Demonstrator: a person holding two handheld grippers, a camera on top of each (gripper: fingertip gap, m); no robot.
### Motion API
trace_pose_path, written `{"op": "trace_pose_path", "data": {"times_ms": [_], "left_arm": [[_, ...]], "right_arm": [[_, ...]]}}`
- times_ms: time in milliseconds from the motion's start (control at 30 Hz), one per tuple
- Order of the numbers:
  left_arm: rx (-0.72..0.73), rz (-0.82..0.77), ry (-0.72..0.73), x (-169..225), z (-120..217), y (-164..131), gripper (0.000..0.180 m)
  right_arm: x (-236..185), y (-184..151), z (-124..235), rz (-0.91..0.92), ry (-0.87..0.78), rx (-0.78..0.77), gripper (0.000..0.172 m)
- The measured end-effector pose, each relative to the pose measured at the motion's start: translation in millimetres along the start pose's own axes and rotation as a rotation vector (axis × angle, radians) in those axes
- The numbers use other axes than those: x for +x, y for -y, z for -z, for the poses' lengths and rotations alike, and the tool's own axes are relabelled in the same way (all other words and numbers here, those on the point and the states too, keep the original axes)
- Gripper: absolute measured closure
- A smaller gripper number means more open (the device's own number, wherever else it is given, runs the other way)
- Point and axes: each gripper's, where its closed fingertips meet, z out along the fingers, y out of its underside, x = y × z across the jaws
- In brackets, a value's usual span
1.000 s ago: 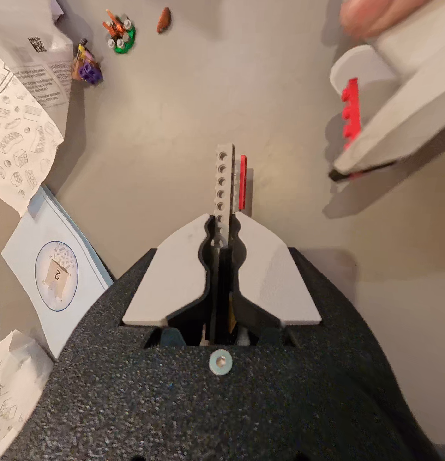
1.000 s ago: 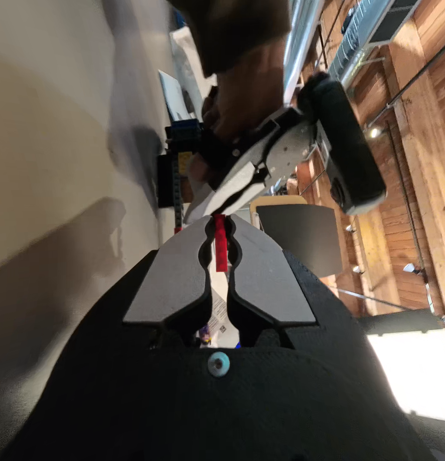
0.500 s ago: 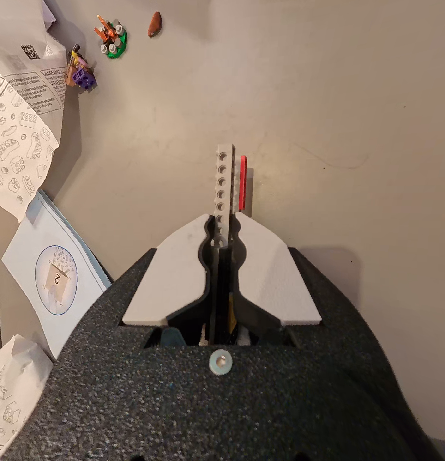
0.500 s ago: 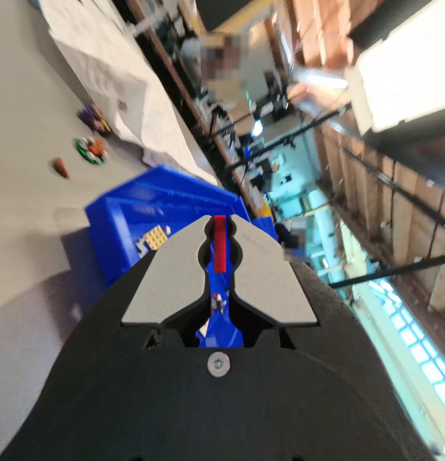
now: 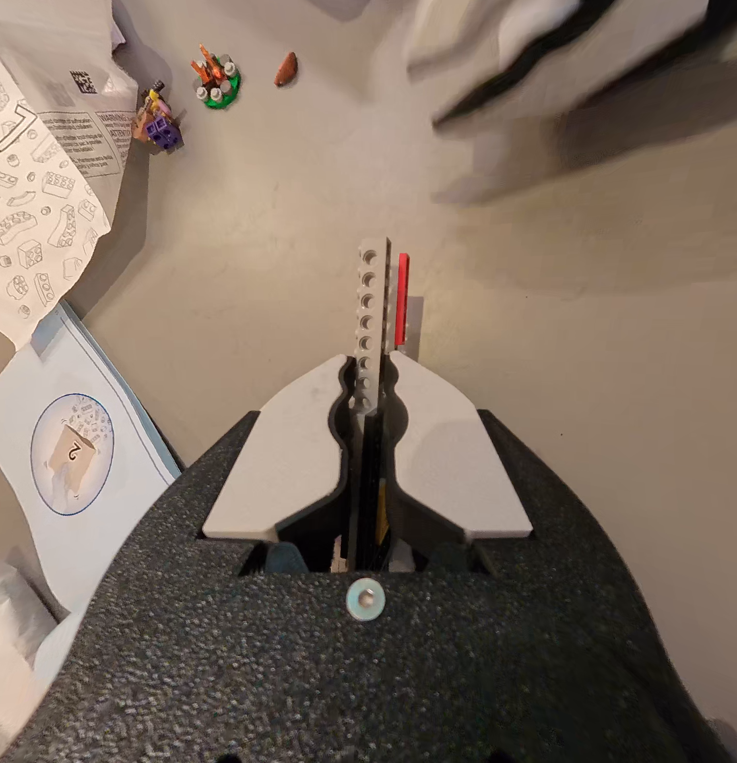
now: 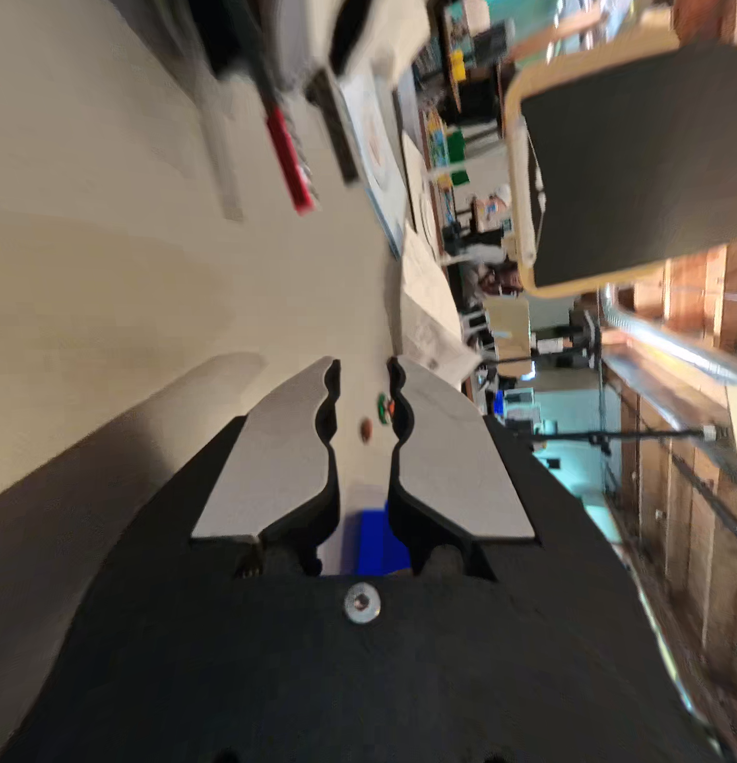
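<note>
Left gripper is clamped on a brick assembly: a long grey beam with round holes stands up between its fingers, backed by a black strip, with a thin red plate fixed to its far side. Both pads press against the stack. Right gripper stands partly open with bare bench showing between its fingers; nothing is in its grasp. A blue bin shows low down behind its fingers.

Past the left gripper lies the beige bench. To its left a pale blue booklet rests under a crumpled printed paper sheet. Farther off sit a small purple brick cluster, a round green plate with orange and grey pieces, and a lone brown piece. The right gripper appears again as a blur at the far right of the left wrist view.
</note>
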Motion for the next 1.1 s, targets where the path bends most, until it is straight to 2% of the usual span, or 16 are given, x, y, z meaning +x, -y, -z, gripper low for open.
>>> {"op": "trace_pose_path", "data": {"times_ms": [100, 200, 367, 500, 600, 767, 867, 1000, 1100], "left_arm": [[0.032, 0.034, -0.018, -1.1, 2.4, 0.6, 0.168], [0.049, 0.058, -0.028, -2.9, 3.5, 0.3, 0.168], [0.062, 0.070, -0.041, -3.0, 4.7, -0.1, 0.168], [0.069, 0.055, -0.031, -4.0, 5.7, 0.5, 0.166], [0.082, 0.005, 0.030, -10.4, 6.0, 1.0, 0.162], [0.138, -0.081, 0.172, -27.6, 11.0, 7.5, 0.152], [0.182, -0.133, 0.165, -23.8, 9.9, 12.0, 0.147], [0.195, -0.273, 0.152, -11.3, 2.8, 13.5, 0.152], [0.190, -0.289, 0.121, -6.2, -5.2, 10.2, 0.155]], "right_arm": [[-17.0, 39.6, -14.9, 0.091, 0.014, 0.079, 0.151], [-21.6, 62.1, -27.1, 0.180, -0.023, 0.124, 0.153], [-16.2, 77.0, -41.5, 0.305, -0.150, 0.142, 0.152], [-19.5, 80.6, -50.5, 0.330, -0.149, 0.136, 0.161], [-17.2, 77.8, -55.9, 0.258, -0.106, 0.111, 0.163], [-15.2, 69.1, -59.5, 0.037, 0.030, 0.070, 0.162], [-16.9, 63.5, -60.9, -0.053, 0.086, 0.054, 0.162], [-21.9, 58.6, -63.0, -0.165, 0.162, 0.042, 0.162], [-24.8, 56.1, -64.8, -0.259, 0.219, 0.047, 0.163]]}}
